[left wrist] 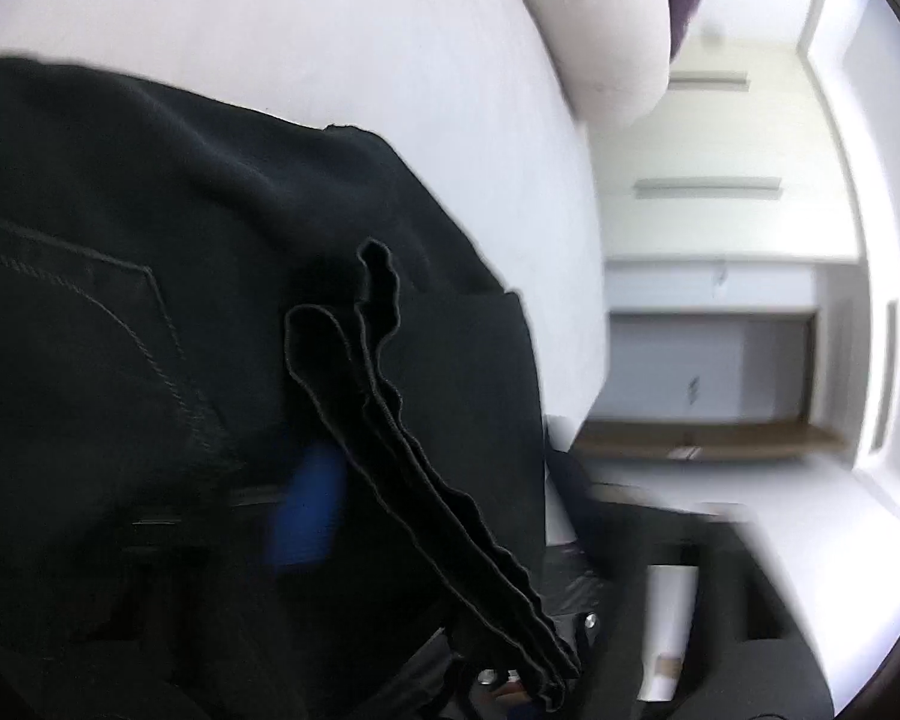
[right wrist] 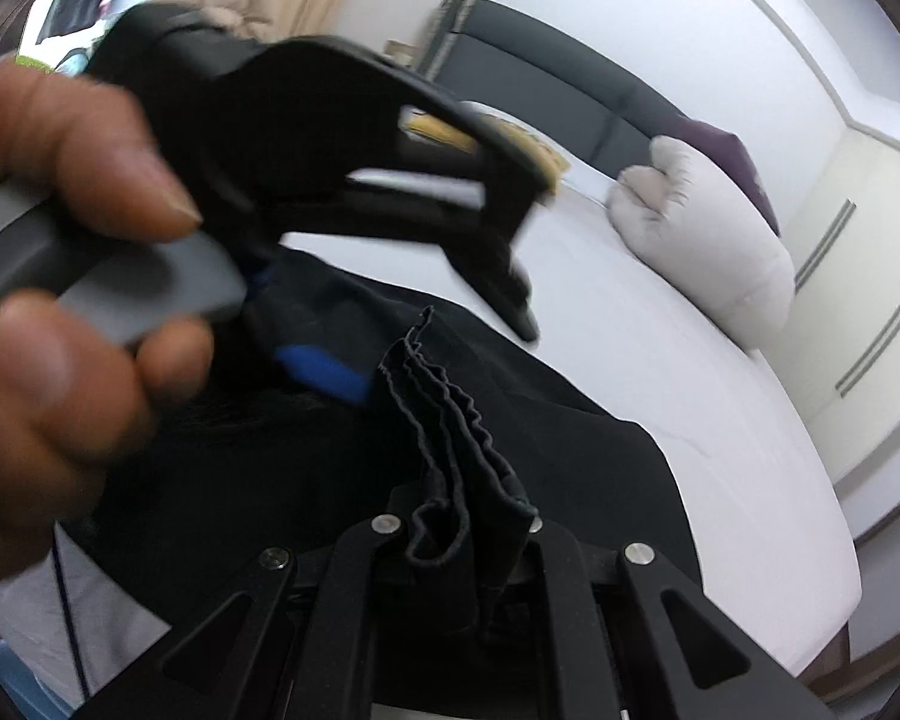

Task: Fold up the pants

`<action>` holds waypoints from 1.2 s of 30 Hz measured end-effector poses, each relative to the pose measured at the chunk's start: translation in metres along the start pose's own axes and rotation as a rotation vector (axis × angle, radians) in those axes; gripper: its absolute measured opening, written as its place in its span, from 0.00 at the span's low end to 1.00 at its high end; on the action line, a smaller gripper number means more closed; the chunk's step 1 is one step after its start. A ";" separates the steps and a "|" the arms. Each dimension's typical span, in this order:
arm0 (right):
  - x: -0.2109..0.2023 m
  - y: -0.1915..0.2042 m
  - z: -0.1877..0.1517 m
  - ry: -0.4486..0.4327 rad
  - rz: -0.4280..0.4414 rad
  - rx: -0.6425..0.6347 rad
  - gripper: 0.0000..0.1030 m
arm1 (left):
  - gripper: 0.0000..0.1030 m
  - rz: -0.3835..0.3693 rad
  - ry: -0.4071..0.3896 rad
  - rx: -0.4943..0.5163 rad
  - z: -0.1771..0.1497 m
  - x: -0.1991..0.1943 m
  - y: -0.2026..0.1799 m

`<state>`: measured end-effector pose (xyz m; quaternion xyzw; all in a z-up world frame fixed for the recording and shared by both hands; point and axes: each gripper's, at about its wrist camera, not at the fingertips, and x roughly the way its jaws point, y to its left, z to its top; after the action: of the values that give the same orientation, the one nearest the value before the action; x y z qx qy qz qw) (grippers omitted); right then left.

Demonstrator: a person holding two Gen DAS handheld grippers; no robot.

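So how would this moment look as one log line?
pants: on bed | right gripper: shut on hem bunch | left gripper: beside pants

The pants [right wrist: 540,420] are plain black, with slightly lighter stitching along the pocket [left wrist: 90,300] and hems. They lie on a plain white bed sheet [right wrist: 660,360]. The pillow [right wrist: 708,228] is off-white, and behind it sits a dark purple cushion [right wrist: 726,144]. The headboard [right wrist: 546,66] is black. The left gripper [right wrist: 510,276] is black with a grey handle [right wrist: 150,282] and a bright blue pad [right wrist: 324,372]. The right gripper [right wrist: 468,540] is black with silver bolts. The wardrobe doors [right wrist: 870,276] are cream with grey handles.
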<state>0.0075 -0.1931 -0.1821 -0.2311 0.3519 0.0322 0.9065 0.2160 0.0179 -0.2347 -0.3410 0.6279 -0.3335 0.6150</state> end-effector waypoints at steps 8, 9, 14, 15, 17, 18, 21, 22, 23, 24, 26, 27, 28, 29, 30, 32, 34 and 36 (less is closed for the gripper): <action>-0.007 0.023 0.016 -0.024 0.034 -0.055 0.09 | 0.07 0.134 0.004 0.204 0.008 -0.036 -0.019; -0.007 0.027 0.017 -0.025 0.035 -0.065 0.09 | 0.07 0.153 0.002 0.227 0.008 -0.039 -0.022; 0.000 0.047 0.024 -0.011 0.041 -0.100 0.09 | 0.07 0.222 0.001 0.271 0.012 -0.041 -0.025; 0.003 0.049 0.024 -0.005 0.044 -0.102 0.09 | 0.07 0.230 0.003 0.267 0.015 -0.036 -0.024; 0.008 0.053 0.026 0.007 0.050 -0.102 0.09 | 0.07 0.238 0.008 0.262 0.013 -0.035 -0.016; 0.010 0.055 0.026 0.012 0.050 -0.104 0.09 | 0.07 0.240 0.012 0.255 0.013 -0.031 -0.014; 0.014 0.057 0.024 0.028 0.040 -0.105 0.09 | 0.07 0.242 0.013 0.262 0.017 -0.016 -0.017; 0.014 0.055 0.023 0.031 0.036 -0.102 0.09 | 0.07 0.249 0.013 0.272 0.018 -0.012 -0.018; 0.017 0.052 0.025 0.035 0.034 -0.102 0.09 | 0.07 0.257 0.014 0.282 0.019 -0.014 -0.015; 0.019 0.051 0.027 0.039 0.036 -0.106 0.10 | 0.07 0.272 0.018 0.293 0.018 -0.024 -0.007; 0.026 0.060 0.028 0.075 0.070 -0.133 0.19 | 0.08 0.291 0.029 0.288 0.021 -0.021 0.002; 0.034 0.065 0.028 0.107 0.104 -0.158 0.31 | 0.09 0.287 0.033 0.270 0.022 -0.019 0.009; 0.043 0.069 0.028 0.122 0.133 -0.167 0.31 | 0.11 0.275 0.039 0.248 0.022 -0.021 0.017; 0.043 0.072 0.027 0.118 0.124 -0.162 0.31 | 0.11 0.259 0.038 0.231 0.022 -0.024 0.025; 0.041 0.073 0.027 0.112 0.127 -0.150 0.31 | 0.12 0.249 0.031 0.222 0.021 -0.029 0.029; 0.035 0.066 0.029 0.121 0.192 -0.088 0.39 | 0.12 0.309 -0.004 0.236 0.016 -0.048 0.029; 0.028 0.046 0.030 0.140 0.296 0.001 0.60 | 0.12 0.380 -0.045 0.257 0.016 -0.062 0.026; 0.018 0.019 0.030 0.141 0.416 0.098 0.60 | 0.12 0.457 -0.120 0.268 0.013 -0.089 0.020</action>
<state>0.0351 -0.1653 -0.1819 -0.1110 0.4556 0.1849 0.8637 0.2298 0.1030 -0.2030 -0.1250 0.6012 -0.2452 0.7502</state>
